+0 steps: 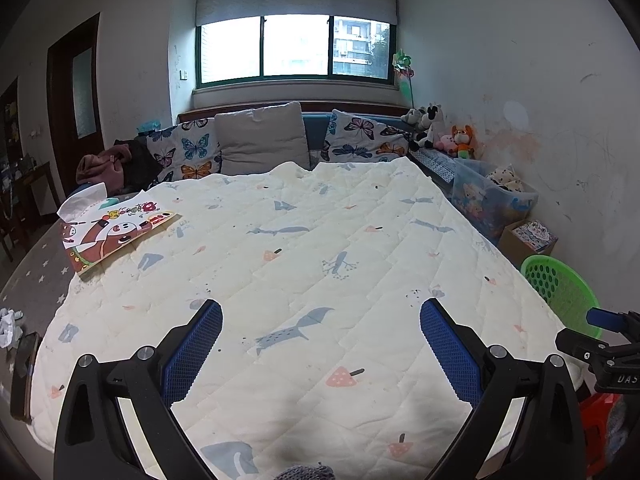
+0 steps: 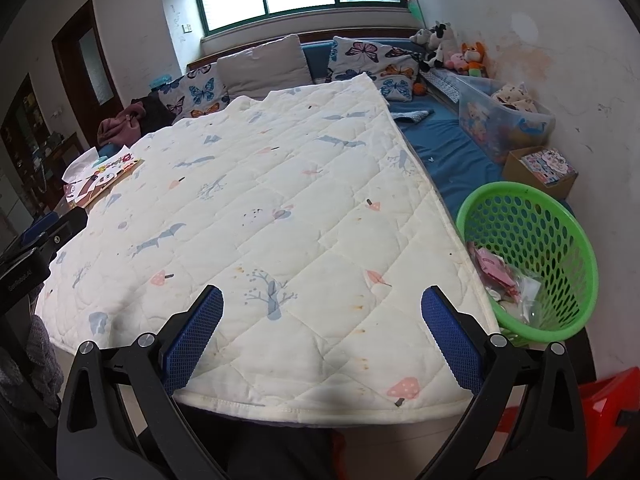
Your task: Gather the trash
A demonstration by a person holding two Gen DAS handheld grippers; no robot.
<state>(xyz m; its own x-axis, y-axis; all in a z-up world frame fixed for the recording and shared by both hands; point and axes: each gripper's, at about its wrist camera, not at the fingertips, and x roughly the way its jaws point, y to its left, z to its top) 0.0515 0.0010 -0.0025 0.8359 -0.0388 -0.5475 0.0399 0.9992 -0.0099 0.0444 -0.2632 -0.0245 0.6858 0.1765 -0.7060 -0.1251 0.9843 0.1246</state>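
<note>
1. Several scraps of trash (image 2: 506,280), pink wrappers and clear plastic, lie in the bottom of the green basket (image 2: 560,216), which stands on the floor against the right edge of the quilt.
2. One crumpled wad of paper (image 1: 10,326) lies on the grey star-patterned rug (image 1: 44,276) at the left side of the bed, beside a dark flat object I cannot identify.
3. My right gripper (image 2: 322,336) hovers above the near corner of the cream quilt (image 2: 280,200), its blue fingers (image 2: 192,340) spread wide with nothing between them; the basket is just to its right.
4. My left gripper (image 1: 320,348) hangs over the near part of the same quilt, fingers (image 1: 194,352) likewise wide apart and holding nothing.
5. On the far left corner of the quilt sits a picture book (image 1: 116,236) with a cartoon cover, and a tissue pack (image 1: 82,202) touches its far edge.
6. Beyond the quilt, butterfly-print pillows (image 1: 360,136) and a grey cushion (image 1: 260,138) lean against the headboard under the window (image 1: 296,46).
7. Along the right wall are stuffed toys (image 1: 444,132), a clear storage bin (image 2: 504,120) and a cardboard box (image 2: 540,168), all resting on or next to the blue mattress (image 2: 448,156).
8. A red stool (image 2: 608,404) shows at the lower right, near the basket.
</note>
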